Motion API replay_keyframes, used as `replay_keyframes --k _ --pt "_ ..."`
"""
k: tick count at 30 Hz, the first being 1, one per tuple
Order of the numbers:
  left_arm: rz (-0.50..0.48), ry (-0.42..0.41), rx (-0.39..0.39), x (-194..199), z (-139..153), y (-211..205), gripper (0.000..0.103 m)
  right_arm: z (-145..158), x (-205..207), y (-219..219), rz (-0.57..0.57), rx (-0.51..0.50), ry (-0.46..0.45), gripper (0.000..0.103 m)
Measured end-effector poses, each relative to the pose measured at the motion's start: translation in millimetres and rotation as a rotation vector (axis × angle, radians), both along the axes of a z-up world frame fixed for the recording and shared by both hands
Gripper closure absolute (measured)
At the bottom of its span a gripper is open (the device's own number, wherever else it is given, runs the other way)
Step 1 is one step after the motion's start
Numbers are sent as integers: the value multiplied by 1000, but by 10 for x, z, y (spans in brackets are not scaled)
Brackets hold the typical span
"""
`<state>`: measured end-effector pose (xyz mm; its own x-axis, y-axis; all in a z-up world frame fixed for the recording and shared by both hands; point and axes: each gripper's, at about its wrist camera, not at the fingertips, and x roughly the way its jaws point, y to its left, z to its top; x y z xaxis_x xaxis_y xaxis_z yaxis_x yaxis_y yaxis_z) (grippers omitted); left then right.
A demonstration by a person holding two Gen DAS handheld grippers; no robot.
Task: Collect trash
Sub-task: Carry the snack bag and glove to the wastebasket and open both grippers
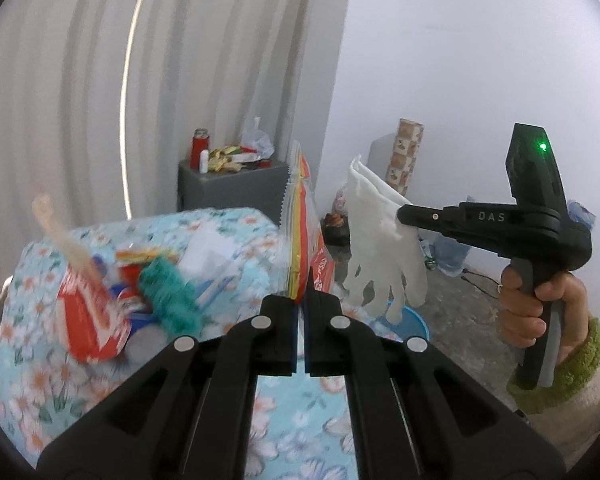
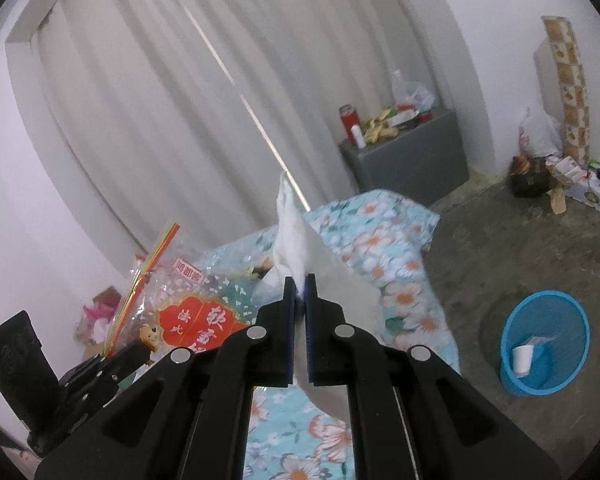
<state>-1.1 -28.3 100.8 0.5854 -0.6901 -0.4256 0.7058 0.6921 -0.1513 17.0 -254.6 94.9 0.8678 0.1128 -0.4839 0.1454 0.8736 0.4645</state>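
Left gripper [image 1: 303,292]: jaws pinched together on the lower edge of a clear zip-top plastic bag with red printed label [image 1: 300,216], which stands up from the tips.
Right gripper [image 2: 299,292]: clamped on a white disposable glove [image 2: 296,240], fingers dangling.
Below both: a bed with a light-blue floral cover [image 2: 380,232], its edge right of the right gripper.
Open room: bare grey concrete floor [image 2: 500,248] beyond that edge.
Bin: round blue mesh basket [image 2: 572,320] on the floor, lower right of the right gripper, well apart.
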Motion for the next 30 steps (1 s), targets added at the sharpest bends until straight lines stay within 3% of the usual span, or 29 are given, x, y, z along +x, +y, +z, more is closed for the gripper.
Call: replay_keyframes --k 9,19,23,30 --pt "-125 -13 -27 187 281 -744 103 147 -278 -501 -125 -7 -41 98" --pt "-279 -37 38 259 320 -1918 103 21 -551 -1236 -286 -15 -23 98" --pt "-336 10 91 359 137 -2435 103 -167 -604 -1579 -341 11 8 98" --pt "-409 196 227 769 -621 -3416 103 -826 -627 -2290 -442 108 77 98"
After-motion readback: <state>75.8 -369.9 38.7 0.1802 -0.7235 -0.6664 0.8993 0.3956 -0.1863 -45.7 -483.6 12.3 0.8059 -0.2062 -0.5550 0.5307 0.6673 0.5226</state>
